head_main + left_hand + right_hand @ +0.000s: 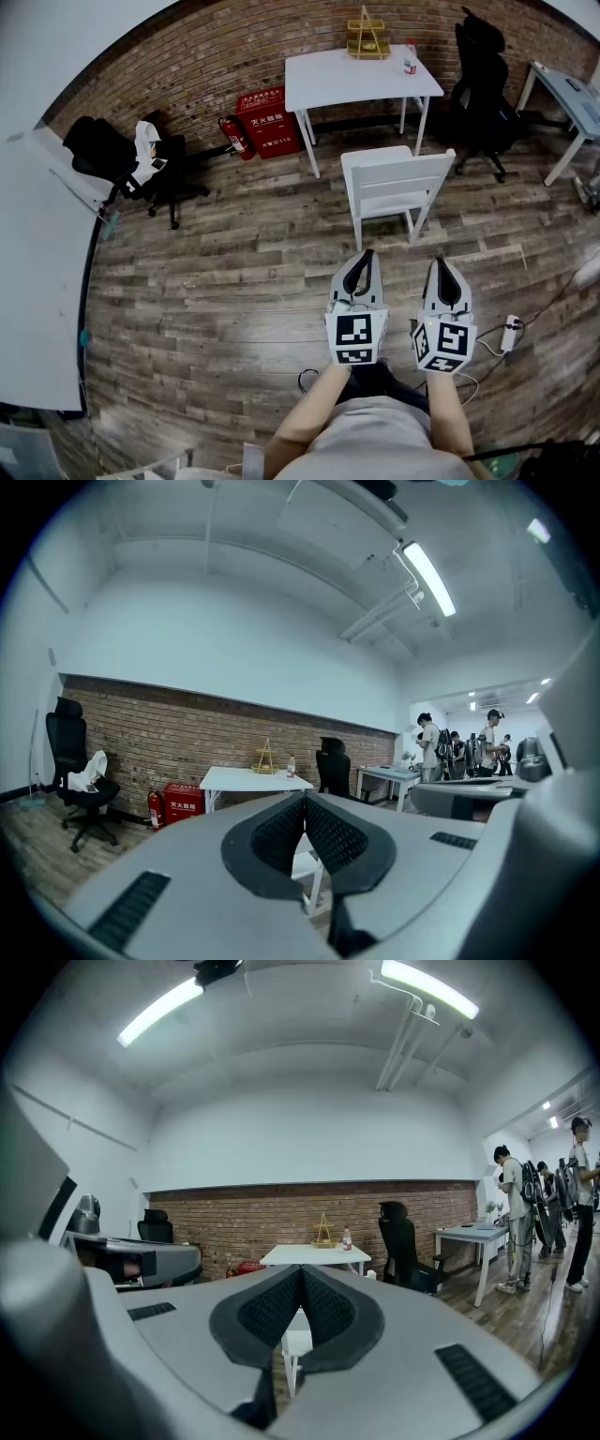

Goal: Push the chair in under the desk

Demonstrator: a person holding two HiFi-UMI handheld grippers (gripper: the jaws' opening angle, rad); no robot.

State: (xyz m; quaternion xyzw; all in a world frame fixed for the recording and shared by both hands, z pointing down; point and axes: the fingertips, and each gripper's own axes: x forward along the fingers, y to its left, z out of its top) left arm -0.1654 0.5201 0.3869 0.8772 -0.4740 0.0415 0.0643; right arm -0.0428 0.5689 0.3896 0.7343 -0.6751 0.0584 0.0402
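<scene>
- My left claw (366,255) has its jaws pressed together with nothing between them, and it hangs short of the chair (394,183) without touching it. If this side pushes harder than the other, I expect the chair to swing round instead of running straight.
- The chair seems to sit toward the desk's (356,77) right half. Driven straight in, a chair leg might knock the desk leg and shake the bottle (410,61) and yellow rack (367,37) on top.
- My right claw (441,264) is also closed and empty. Narrow shut tips placed high on the backrest could slide off, or tip the chair forward on the plank floor.
- The chair is white, with a slatted back facing me and its seat toward the desk. It stands on open floor between me and the desk, well clear of it. It may be slightly skewed, but the lens bends things too much to be sure.
</scene>
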